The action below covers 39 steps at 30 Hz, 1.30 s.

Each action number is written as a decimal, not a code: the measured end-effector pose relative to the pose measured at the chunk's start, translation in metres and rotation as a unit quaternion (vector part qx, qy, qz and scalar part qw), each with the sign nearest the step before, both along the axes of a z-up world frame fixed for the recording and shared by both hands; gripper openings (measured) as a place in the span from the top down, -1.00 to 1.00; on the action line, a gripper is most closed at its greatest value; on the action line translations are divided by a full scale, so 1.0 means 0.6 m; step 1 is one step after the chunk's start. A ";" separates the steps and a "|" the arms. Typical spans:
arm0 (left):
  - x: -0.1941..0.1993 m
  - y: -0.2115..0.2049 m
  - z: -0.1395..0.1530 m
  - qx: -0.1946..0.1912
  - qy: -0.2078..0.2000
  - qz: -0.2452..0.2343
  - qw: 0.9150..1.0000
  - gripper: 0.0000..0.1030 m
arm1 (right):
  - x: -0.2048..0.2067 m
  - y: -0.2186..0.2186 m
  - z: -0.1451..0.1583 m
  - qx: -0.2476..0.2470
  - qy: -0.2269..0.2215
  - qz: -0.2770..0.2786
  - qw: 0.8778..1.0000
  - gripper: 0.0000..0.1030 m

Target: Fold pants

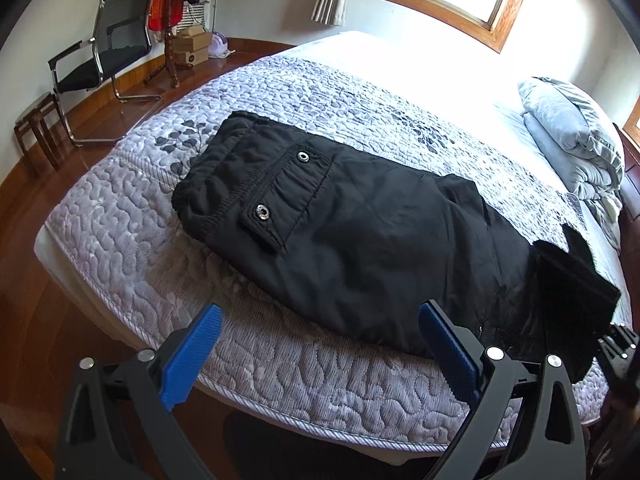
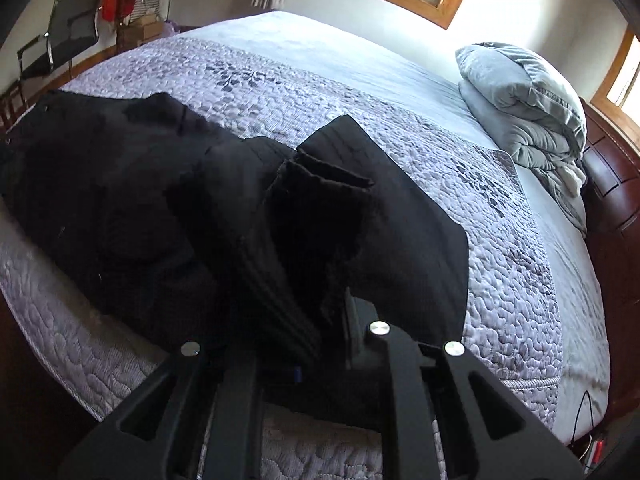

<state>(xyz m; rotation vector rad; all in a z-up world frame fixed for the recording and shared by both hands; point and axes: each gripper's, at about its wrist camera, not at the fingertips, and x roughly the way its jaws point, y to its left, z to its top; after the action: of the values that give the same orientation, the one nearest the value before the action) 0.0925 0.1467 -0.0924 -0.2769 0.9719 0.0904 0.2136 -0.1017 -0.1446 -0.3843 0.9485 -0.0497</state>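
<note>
Left wrist view: lying across the near edge of the bed (image 1: 132,248), black pants (image 1: 360,248), waistband and two snaps toward the left, legs running off right; hovering just short of the near hem, left gripper (image 1: 320,344), blue pads (image 1: 192,356) standing wide apart, gripping nothing; showing at the far right edge, right gripper (image 1: 618,346), with a raised flap of dark fabric just above it.

Right wrist view: clamping down narrow on the leg ends, right gripper (image 2: 320,332), bunched cuffs (image 2: 320,188) rising out of the jaws and blocking the pads from sight; trailing away to the left, blurred, the rest of the pants (image 2: 100,200); sitting well apart at the far right, folded grey quilt (image 2: 528,108), clear of the work.

Doing the step well, as a judgement: carrying the cuffs over toward the waistband in a low arc, keeping the fabric taut enough to avoid dragging a ridge along; keeping both leg layers pinched together, since letting one slip out would be skewing the fold; bringing the wide gripper down on the thigh area to be pinning the body flat; lining cuffs up with the waistband edge before letting go; watching the near hem, already close to the mattress edge and likely to be sliding off.
</note>
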 end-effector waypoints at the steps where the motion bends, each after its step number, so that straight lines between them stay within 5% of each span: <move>1: 0.000 0.001 -0.002 -0.001 0.002 0.001 1.000 -0.93 | 0.001 0.006 -0.008 -0.005 0.004 0.004 1.000 0.76; 13: 0.006 -0.003 -0.027 -0.020 0.020 0.003 1.000 -0.93 | -0.004 0.053 -0.052 -0.029 0.024 0.043 0.998 0.75; 18: 0.011 -0.006 -0.032 -0.024 0.023 0.003 0.999 -0.93 | -0.001 0.050 -0.060 -0.002 0.035 0.045 0.998 0.47; 20: 0.011 -0.008 -0.033 -0.024 0.024 0.002 0.999 -0.93 | -0.006 0.051 -0.059 0.015 0.042 0.054 0.998 0.03; 23: 0.013 -0.010 -0.035 -0.021 0.027 0.000 0.999 -0.93 | -0.026 0.058 -0.042 0.081 0.055 0.085 0.992 -0.32; 29: 0.014 -0.009 -0.039 -0.030 0.029 0.003 0.999 -0.93 | -0.051 0.018 0.010 0.236 0.044 0.066 0.969 -0.28; 36: 0.015 -0.015 -0.043 -0.041 0.031 0.001 0.999 -0.93 | -0.034 0.037 -0.008 0.178 0.056 0.059 0.981 -0.28; 39: 0.014 -0.018 -0.046 -0.034 0.036 -0.001 0.999 -0.93 | -0.020 0.034 -0.024 0.160 0.055 0.053 0.984 -0.04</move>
<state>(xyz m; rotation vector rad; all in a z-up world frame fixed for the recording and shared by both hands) 0.1011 0.1356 -0.1200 -0.3381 1.0482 0.0656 0.2016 -0.0813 -0.1593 -0.1406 1.0240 0.2198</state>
